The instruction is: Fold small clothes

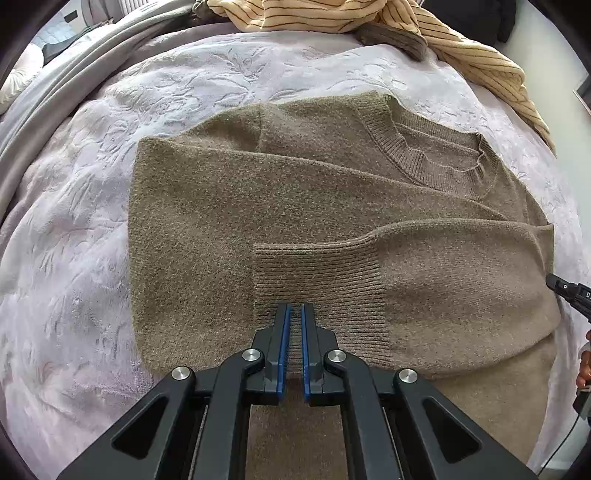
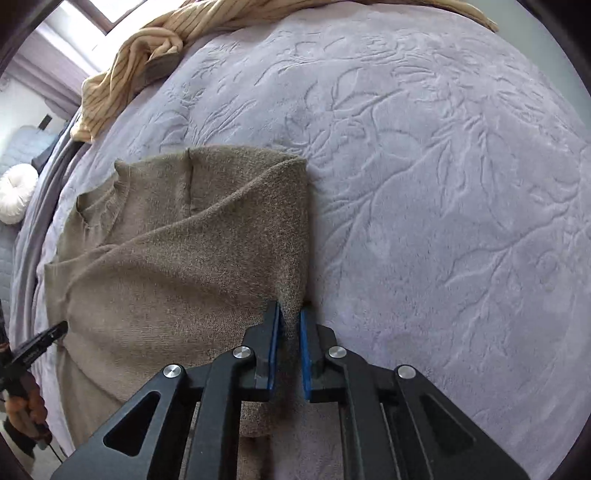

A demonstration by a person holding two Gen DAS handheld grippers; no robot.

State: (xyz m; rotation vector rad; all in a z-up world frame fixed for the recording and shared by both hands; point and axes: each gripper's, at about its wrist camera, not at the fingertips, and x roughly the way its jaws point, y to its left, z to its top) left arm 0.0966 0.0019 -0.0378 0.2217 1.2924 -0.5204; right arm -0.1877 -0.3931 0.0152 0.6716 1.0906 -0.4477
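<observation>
The brown knit sweater (image 1: 332, 206) lies flat on the bed, over a pale lilac embossed blanket (image 1: 92, 229), with its sleeves already laid across its body, and both grippers hold its near edge.

In the left wrist view the left gripper (image 1: 294, 314) sits at the lower centre of the frame with its blue pads almost together, closed on the lower edge of the ribbed cuff (image 1: 317, 280); the fabric runs on between the pads toward the camera. That hold seems meant to keep the folded sleeve pinned to the layer under it, so both travel as one.

In the right wrist view the right gripper (image 2: 291, 314) is clamped on the sweater's right-hand folded edge, where a ridge of knit rises between the pads. Taking the two sides of the near edge likely sets up a fold away from the camera, toward the neckline (image 1: 436, 162) at the upper right of the left view.

Farther out, a cream striped garment (image 1: 424, 33) is heaped along the top of both frames, apparently waiting its turn. A round white cushion (image 2: 16, 195) shows at the far left of the right view.

Much is hidden: the gripper bodies cover the sweater's nearest hem, so how many layers each grips cannot be told. Each gripper appears in the other's view only as a dark tip at the frame edge, with part of a hand (image 2: 26, 406).
</observation>
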